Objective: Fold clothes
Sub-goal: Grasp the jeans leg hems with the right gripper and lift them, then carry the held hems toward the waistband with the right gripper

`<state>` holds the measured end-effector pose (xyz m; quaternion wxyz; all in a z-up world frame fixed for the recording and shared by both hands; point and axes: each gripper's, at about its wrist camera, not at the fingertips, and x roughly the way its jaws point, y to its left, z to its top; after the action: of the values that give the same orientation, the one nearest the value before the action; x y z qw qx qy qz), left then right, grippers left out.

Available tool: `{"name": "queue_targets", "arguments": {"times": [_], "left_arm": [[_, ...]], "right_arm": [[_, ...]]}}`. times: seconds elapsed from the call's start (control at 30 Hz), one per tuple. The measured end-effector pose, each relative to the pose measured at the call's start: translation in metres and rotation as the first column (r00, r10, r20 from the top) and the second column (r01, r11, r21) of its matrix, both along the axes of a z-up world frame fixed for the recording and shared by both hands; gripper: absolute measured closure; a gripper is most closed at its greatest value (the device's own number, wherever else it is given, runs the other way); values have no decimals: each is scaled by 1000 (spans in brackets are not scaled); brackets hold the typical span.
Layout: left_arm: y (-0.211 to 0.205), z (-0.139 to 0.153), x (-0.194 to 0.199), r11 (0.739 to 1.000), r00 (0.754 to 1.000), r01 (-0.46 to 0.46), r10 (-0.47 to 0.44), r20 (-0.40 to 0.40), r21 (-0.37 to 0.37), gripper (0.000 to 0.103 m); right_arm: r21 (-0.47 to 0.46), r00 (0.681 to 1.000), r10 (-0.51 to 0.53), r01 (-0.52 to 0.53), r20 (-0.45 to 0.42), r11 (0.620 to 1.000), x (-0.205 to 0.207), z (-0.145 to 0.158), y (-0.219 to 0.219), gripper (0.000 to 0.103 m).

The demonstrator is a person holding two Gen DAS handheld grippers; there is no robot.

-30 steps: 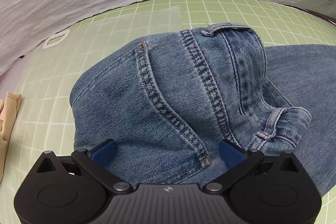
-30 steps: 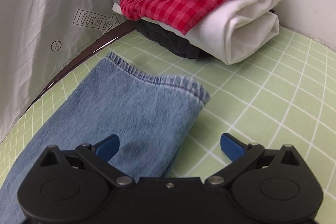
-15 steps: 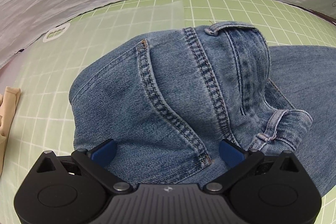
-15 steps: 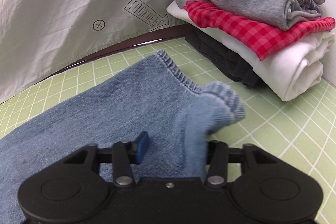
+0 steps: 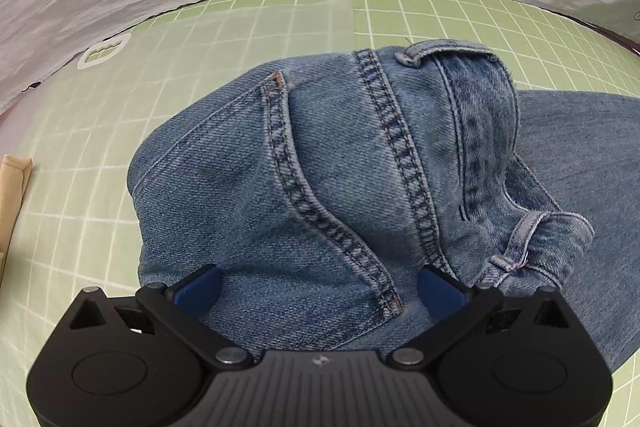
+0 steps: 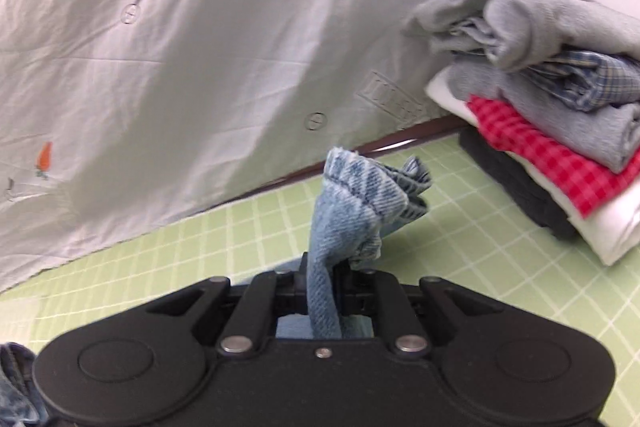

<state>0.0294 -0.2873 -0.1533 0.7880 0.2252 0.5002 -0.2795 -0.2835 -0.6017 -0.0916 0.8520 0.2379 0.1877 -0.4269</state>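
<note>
A pair of blue jeans [image 5: 340, 167] lies bunched on the green grid mat [image 5: 80, 195], seat seams and belt loops facing up. My left gripper [image 5: 318, 283] hovers over the near part of the waist area. It is open, its blue pads [image 5: 196, 287] spread wide on either side of the denim. In the right wrist view my right gripper [image 6: 322, 279] has its jaws closing tight on the jeans leg hem [image 6: 360, 195]. That hem stands up crumpled between the fingers, lifted off the mat.
A stack of folded clothes [image 6: 560, 131], grey, plaid, red check, white and dark, sits at the right by the wall. A white printed sheet [image 6: 200, 47] hangs behind the mat. A clear plastic bag [image 5: 240, 35] and a beige cloth [image 5: 14, 187] lie at the left.
My right gripper went from wide open over the flat leg to shut on its hem, then rose and swung, pulling the hem up. The left gripper stayed put, open.
</note>
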Motion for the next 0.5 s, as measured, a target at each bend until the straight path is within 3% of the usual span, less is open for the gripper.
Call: {"name": "queue_targets", "arguments": {"times": [0.13,0.23,0.33,0.4,0.5], "left_arm": [[5,-4,-2,1000,1000,8,-8,13,-14,0],[6,-5,-3,1000,1000,14,-13,20,-18,0],[7,-6,-4,999,999,24,-23,22,-25,0],[8,-6,-3,999,999,32,-31,24,-33,0],[9,-7,-3,998,999,40,-38,26,-43,0]], "right_arm": [[133,981,83,-107,177,985,23,-3,38,95],[351,942,59,-181,332,919,35,-40,64,95],[526,940,28,-215,340,823,47,-87,97,94],[557,946,16,-204,324,805,49,-104,114,95],[626,916,-96,-186,389,757,38,-112,109,95]]}}
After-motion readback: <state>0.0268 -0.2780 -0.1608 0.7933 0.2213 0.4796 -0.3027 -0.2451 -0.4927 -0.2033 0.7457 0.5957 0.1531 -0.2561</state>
